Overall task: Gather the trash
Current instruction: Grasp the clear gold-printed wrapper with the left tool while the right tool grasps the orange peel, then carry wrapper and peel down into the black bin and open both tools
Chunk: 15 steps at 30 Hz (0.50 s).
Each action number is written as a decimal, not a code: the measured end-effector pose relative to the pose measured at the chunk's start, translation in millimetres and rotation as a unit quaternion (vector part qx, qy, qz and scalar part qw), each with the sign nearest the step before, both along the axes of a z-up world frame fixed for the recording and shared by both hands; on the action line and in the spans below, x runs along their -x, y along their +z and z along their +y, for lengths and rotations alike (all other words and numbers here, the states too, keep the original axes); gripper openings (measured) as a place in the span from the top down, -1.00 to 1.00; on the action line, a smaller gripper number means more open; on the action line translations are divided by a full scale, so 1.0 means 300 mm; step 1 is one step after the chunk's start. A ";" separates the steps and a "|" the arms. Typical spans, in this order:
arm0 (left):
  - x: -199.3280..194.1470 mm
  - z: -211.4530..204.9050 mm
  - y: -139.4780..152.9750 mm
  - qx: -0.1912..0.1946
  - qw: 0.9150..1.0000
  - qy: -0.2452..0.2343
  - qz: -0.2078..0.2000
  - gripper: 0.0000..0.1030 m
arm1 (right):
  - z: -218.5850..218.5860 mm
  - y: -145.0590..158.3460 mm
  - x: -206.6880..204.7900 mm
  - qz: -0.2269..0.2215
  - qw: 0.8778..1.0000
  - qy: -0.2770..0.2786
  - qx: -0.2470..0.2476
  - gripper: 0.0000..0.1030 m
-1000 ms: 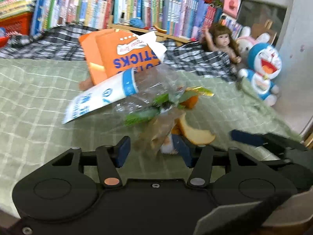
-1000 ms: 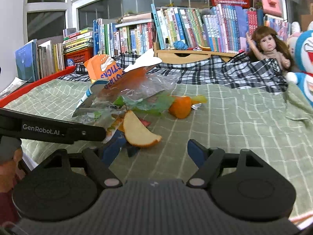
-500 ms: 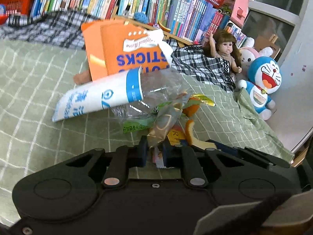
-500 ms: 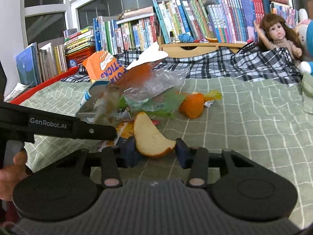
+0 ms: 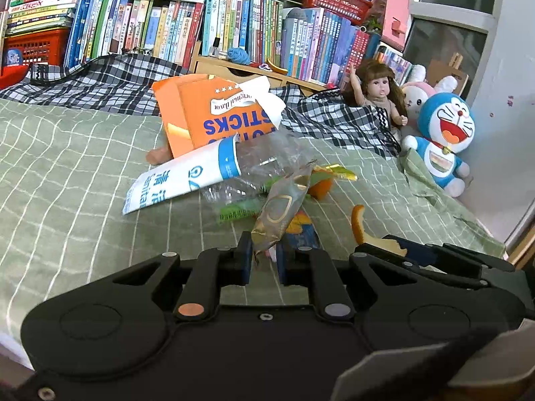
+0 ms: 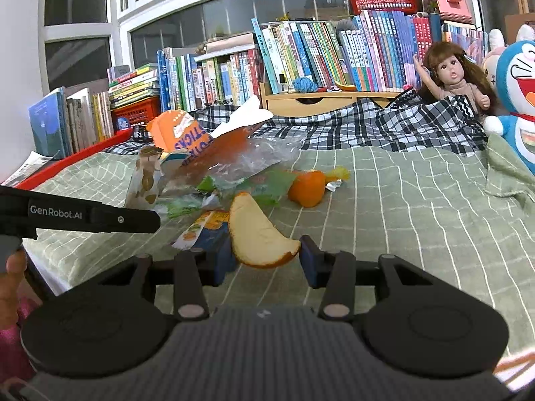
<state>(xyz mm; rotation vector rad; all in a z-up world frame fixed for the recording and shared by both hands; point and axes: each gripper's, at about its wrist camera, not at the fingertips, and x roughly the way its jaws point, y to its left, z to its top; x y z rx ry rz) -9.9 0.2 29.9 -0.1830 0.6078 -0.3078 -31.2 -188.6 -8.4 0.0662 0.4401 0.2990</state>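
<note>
A heap of trash lies on the green checked bedspread (image 5: pixel 67 173): an orange STICKS box (image 5: pixel 207 117), a white and blue wipes pack (image 5: pixel 180 177), clear plastic (image 5: pixel 267 157), a green wrapper (image 5: pixel 240 212) and an orange fruit piece (image 5: pixel 321 187). My left gripper (image 5: pixel 262 257) is shut on the low end of a gold see-through wrapper (image 5: pixel 281 207), which stands up from the pads. My right gripper (image 6: pixel 265 260) is shut on a curved orange peel (image 6: pixel 260 237), held just above the bedspread. A printed packet (image 6: pixel 204 234) lies under the peel.
A plaid blanket (image 5: pixel 100 83) is bunched behind the heap, with shelves of books (image 5: pixel 234 23) beyond it. A doll (image 5: pixel 378 97) and a blue plush toy (image 5: pixel 444 140) sit at the right. A red rim (image 6: pixel 67 163) borders the bed on the left, where a hand (image 6: pixel 10 287) shows.
Both grippers went from open to shut: the left took the gold wrapper, the right took the orange peel. Both have since drawn back a little with their pieces.
</note>
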 end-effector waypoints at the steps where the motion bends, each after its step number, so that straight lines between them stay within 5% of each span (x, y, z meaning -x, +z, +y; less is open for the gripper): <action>1: 0.018 0.001 0.001 -0.001 1.000 -0.001 0.001 0.73 | 0.001 -0.001 0.018 0.000 1.000 0.003 0.002 0.05; 15: 0.288 0.008 -0.067 -0.044 0.998 -0.030 0.039 0.73 | 0.021 -0.066 0.255 0.035 0.995 0.075 0.049 0.05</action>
